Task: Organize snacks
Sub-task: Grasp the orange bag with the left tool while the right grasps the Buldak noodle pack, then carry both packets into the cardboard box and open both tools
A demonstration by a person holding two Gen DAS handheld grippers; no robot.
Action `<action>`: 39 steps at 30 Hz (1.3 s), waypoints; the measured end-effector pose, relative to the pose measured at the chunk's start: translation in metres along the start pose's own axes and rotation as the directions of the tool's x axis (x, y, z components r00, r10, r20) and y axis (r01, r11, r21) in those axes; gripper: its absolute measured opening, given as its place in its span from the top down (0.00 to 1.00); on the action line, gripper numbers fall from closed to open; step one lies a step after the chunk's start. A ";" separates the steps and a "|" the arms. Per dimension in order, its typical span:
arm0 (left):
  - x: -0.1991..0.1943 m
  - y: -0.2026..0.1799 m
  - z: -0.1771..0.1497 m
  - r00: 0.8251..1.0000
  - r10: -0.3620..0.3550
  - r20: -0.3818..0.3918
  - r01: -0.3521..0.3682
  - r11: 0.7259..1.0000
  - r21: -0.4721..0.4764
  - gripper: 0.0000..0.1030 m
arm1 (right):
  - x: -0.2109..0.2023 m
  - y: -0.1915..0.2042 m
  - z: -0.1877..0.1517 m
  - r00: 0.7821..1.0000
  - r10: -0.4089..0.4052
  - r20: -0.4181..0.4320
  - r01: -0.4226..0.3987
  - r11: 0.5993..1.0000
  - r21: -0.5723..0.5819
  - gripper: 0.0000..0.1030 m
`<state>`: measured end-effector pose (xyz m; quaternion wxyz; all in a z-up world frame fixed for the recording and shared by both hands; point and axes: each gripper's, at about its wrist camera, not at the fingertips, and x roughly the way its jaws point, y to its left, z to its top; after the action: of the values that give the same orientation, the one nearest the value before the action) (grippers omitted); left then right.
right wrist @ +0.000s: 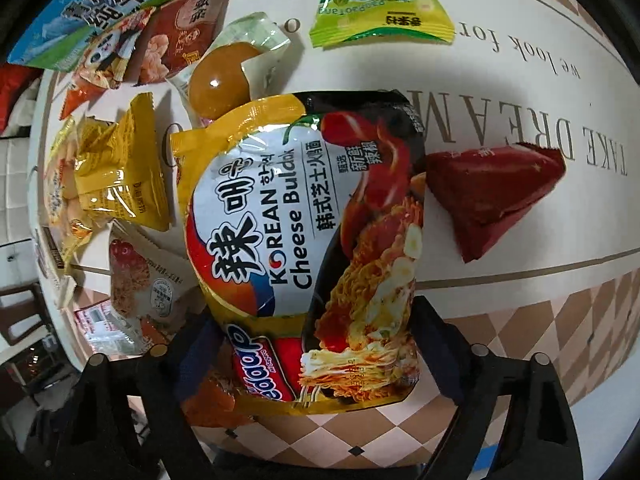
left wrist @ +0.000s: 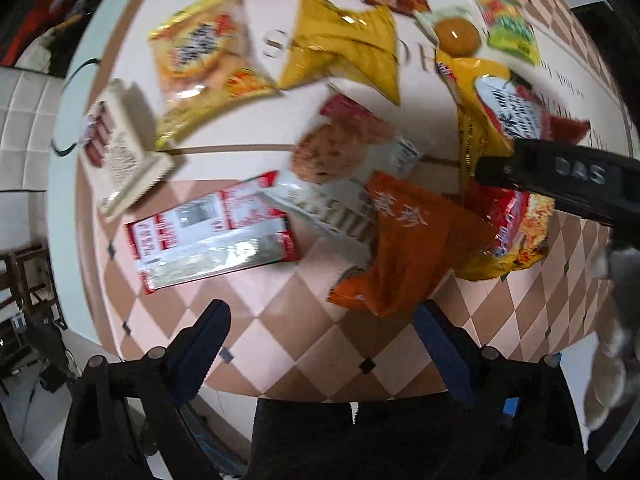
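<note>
Many snack packets lie on a round table. My right gripper (right wrist: 308, 344) straddles the near end of a yellow Korean Cheese Buldak noodle pack (right wrist: 304, 232), its jaws wide on either side of the pack. The pack also shows in the left wrist view (left wrist: 496, 120), with the right gripper's black body (left wrist: 560, 176) over it. My left gripper (left wrist: 324, 344) is open and empty above the checkered cloth, just short of an orange packet (left wrist: 404, 248) and a red-and-silver packet (left wrist: 212, 236).
A dark red triangular packet (right wrist: 492, 196) lies right of the noodle pack. A green candy bag (right wrist: 376, 12), a jelly cup (right wrist: 220, 76), yellow packets (right wrist: 120, 172), a cookie packet (left wrist: 332, 148) and a beige wafer pack (left wrist: 120, 148) lie around. The table edge (left wrist: 60, 184) curves at left.
</note>
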<state>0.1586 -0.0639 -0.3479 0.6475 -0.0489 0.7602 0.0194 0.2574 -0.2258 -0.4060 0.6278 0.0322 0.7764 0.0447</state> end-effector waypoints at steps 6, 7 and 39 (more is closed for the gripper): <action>0.010 -0.014 -0.004 0.999 -0.053 -0.002 0.053 0.998 0.042 0.12 | 0.004 -0.037 -0.025 0.998 -0.014 -0.062 0.014 1.000 0.013 0.17; 0.011 -0.017 -0.004 0.998 -0.061 0.004 0.061 0.997 0.054 0.15 | 0.006 -0.042 -0.029 0.997 -0.012 -0.071 0.013 1.000 0.019 0.17; -0.201 0.060 -0.017 0.933 -0.194 0.303 0.212 0.977 -0.029 0.70 | -0.097 -0.041 -0.039 0.968 0.228 0.110 -0.221 0.973 -0.070 0.15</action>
<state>0.1676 0.0041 -0.1493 0.7517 -0.1434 0.6435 -0.0172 0.2396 -0.2781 -0.3080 0.6638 0.1042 0.7280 0.1359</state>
